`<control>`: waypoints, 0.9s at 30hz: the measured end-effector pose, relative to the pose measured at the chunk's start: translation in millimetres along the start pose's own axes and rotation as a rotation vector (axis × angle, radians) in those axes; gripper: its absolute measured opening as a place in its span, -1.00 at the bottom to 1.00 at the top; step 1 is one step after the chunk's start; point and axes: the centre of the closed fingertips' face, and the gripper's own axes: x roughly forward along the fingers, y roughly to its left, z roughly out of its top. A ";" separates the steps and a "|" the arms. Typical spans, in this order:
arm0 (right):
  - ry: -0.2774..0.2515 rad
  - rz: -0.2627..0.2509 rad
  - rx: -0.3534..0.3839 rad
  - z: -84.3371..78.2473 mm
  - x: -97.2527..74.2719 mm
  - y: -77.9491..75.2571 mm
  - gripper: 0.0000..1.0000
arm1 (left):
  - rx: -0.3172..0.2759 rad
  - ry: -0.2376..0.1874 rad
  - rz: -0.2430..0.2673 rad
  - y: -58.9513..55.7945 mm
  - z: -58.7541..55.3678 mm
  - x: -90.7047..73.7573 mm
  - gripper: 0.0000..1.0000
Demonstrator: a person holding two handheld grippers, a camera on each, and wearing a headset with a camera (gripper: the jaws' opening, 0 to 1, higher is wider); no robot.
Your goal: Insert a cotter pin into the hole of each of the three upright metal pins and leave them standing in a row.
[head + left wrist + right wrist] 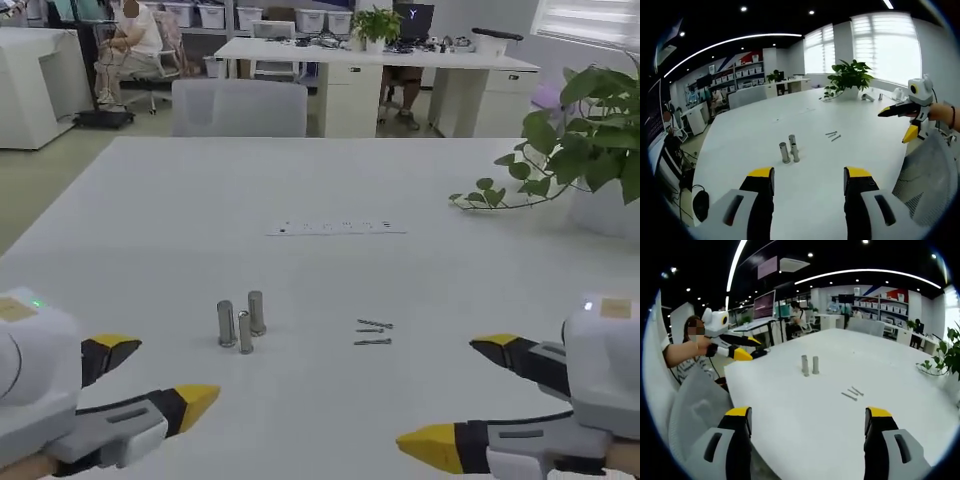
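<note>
White tabletop (320,180), seen from its near edge. A potted plant (590,140) sits at the right edge.

Your left gripper (175,370) hangs above the near edge on the left side, jaws spread wide and holding nothing. Your right gripper (438,392) hangs above the near edge on the right side, jaws equally wide with nothing between them.

Three metal pins (243,322) stand upright in a tight cluster toward the near edge, left of centre, not in a row. Three cotter pins (373,332) lie flat side by side to the right of the cluster, apart from it, loose on the tabletop.
</note>
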 end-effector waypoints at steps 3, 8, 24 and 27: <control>-0.003 0.000 0.002 0.2 0.5 -0.3 0.88 | -0.001 0.002 -0.010 1.8 -0.7 9.0 0.05; -0.025 0.001 0.010 4.6 1.1 -1.0 0.83 | -0.018 -0.020 -0.018 7.9 -0.8 24.5 -0.05; -0.059 0.000 0.027 10.5 4.9 -1.8 0.73 | 0.025 -0.023 -0.030 18.2 -5.7 75.0 -0.33; -0.073 -0.001 0.035 12.0 6.8 -2.0 0.70 | 0.024 -0.017 -0.037 19.0 -7.9 85.5 -0.35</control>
